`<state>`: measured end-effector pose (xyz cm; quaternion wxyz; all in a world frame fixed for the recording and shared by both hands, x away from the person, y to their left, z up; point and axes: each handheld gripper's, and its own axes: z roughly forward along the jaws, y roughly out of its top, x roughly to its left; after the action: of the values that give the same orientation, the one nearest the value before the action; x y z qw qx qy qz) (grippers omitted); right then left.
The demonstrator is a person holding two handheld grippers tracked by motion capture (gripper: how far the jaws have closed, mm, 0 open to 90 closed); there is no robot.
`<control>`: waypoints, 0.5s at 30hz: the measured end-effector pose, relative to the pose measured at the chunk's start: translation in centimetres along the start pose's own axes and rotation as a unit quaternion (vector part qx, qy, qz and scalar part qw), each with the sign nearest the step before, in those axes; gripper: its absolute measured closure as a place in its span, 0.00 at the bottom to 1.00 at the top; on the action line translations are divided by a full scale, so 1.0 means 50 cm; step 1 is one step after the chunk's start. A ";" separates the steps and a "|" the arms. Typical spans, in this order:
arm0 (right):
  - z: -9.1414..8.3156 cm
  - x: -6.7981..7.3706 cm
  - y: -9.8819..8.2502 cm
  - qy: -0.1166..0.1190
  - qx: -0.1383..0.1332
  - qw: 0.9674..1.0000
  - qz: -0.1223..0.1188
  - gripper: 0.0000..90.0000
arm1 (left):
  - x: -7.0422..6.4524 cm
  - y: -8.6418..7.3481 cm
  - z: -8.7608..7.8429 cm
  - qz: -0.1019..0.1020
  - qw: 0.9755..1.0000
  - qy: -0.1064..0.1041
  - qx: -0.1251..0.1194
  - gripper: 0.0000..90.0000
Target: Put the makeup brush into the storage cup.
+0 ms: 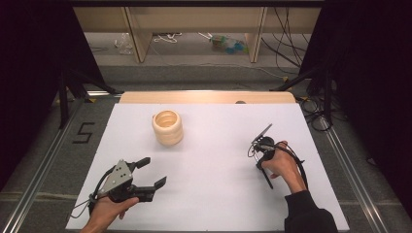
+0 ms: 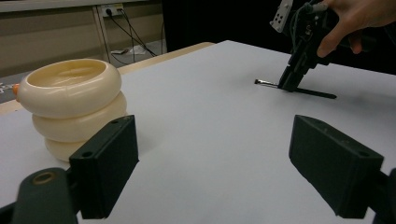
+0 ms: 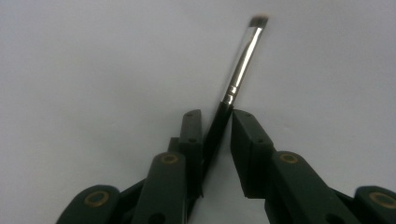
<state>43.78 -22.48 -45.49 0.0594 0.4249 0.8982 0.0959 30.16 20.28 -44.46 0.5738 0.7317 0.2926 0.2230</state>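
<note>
A thin black-handled brush (image 3: 243,60) with a silver ferrule lies flat on the white table sheet (image 1: 209,199). My right gripper (image 3: 215,114) points down at it with the handle between its jaws. The handle rests against the left pad, and a narrow gap shows at the right pad. From the high view this gripper (image 1: 261,166) is at the right of the sheet, and the brush handle (image 1: 269,183) sticks out toward the person. My left gripper (image 1: 154,172) lies low at the front left, open and holding nothing. A cream ringed pot (image 1: 167,127) stands upright at the back centre.
In the left gripper view the pot (image 2: 70,102) is close on the left and the right gripper (image 2: 290,85) stands farther off over the brush (image 2: 308,92). A wooden table edge (image 1: 209,97) runs behind the sheet. Dark curtains flank both sides.
</note>
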 end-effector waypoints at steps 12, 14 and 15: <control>0.001 -0.001 0.005 0.003 0.007 1.000 -0.004 0.87 | 0.000 0.000 0.002 0.003 1.000 -0.002 0.002 0.18; -0.002 0.003 0.008 0.005 0.020 1.000 0.002 0.89 | 0.000 0.000 0.002 0.004 1.000 -0.002 0.002 0.18; -0.002 0.003 0.009 0.005 0.021 1.000 0.002 0.89 | 0.000 0.000 0.002 0.003 1.000 -0.002 0.001 0.18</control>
<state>43.99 -22.08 -45.31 0.0461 0.4277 0.8992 0.0795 30.22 20.20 -44.50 0.5725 0.7338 0.2896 0.2232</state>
